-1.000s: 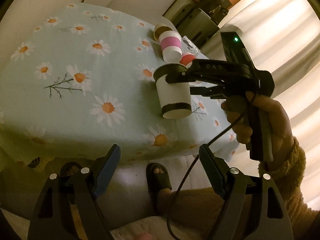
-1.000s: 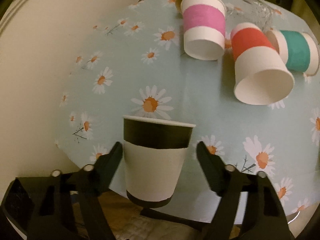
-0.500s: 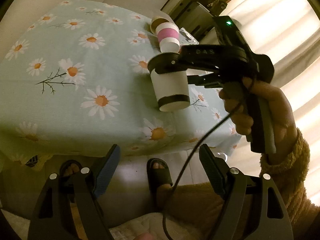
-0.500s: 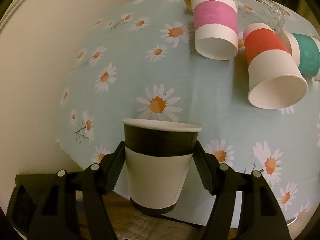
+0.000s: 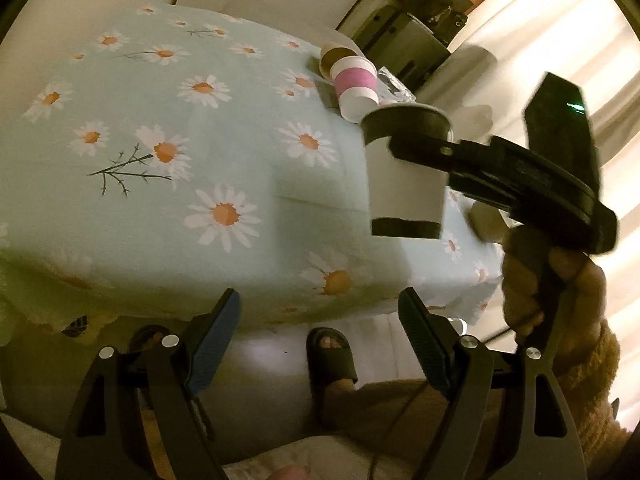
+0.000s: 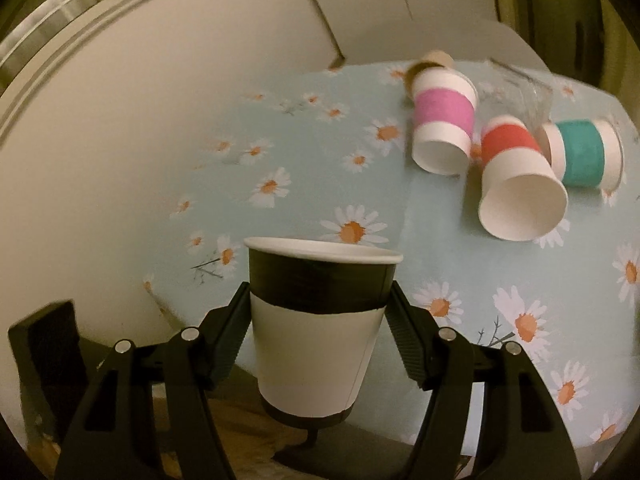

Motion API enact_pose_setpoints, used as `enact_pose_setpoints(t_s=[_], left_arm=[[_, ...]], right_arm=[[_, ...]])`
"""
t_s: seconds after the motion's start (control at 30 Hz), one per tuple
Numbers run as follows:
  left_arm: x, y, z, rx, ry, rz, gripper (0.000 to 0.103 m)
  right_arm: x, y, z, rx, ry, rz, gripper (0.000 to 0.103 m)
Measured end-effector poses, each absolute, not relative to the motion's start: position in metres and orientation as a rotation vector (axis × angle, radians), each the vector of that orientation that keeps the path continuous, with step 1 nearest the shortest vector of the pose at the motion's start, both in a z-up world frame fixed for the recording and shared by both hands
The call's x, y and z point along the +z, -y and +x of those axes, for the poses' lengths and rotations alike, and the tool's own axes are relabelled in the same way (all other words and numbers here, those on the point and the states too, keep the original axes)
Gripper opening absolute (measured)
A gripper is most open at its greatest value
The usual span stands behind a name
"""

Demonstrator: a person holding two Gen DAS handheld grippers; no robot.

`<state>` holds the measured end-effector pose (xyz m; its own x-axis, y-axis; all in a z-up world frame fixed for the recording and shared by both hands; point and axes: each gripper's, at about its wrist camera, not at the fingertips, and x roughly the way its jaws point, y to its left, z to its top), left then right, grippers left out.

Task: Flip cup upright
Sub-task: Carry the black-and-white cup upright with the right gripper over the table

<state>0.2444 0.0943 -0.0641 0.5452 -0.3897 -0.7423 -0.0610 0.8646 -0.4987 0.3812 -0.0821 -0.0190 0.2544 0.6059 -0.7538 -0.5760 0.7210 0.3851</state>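
A white paper cup with black bands (image 6: 320, 332) stands upright between the fingers of my right gripper (image 6: 318, 320), which is shut on it and holds it in the air near the table's front edge. The cup also shows in the left wrist view (image 5: 406, 178), with the right gripper (image 5: 416, 148) clamped just under its black rim band. My left gripper (image 5: 320, 328) is open and empty, below the table's edge.
The table (image 6: 312, 160) has a pale blue daisy cloth. A pink-banded cup (image 6: 442, 128), a red-banded cup (image 6: 516, 176) and a teal-banded cup (image 6: 582, 152) lie on their sides at the far right, with a clear glass (image 6: 516, 92) behind. My sandalled foot (image 5: 332, 356) is under the table.
The right gripper closed on the black-banded cup and lifted it up and back from the table. The left gripper stayed open and low.
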Motion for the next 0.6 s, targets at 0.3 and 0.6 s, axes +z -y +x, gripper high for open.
enact_pose_setpoints(t_s=[0.3, 0.6], left_arm=[[-0.066, -0.099, 0.247, -0.153, -0.969, -0.504, 0.079], [-0.067, -0.097, 0.247, -0.102, -0.972, -0.456, 0.079]], right_arm=[[0.008, 0.09, 0.332, 0.803, -0.836, -0.039, 0.066], [0.028, 0.077, 0.29, 0.761, -0.59, -0.145, 0.066]])
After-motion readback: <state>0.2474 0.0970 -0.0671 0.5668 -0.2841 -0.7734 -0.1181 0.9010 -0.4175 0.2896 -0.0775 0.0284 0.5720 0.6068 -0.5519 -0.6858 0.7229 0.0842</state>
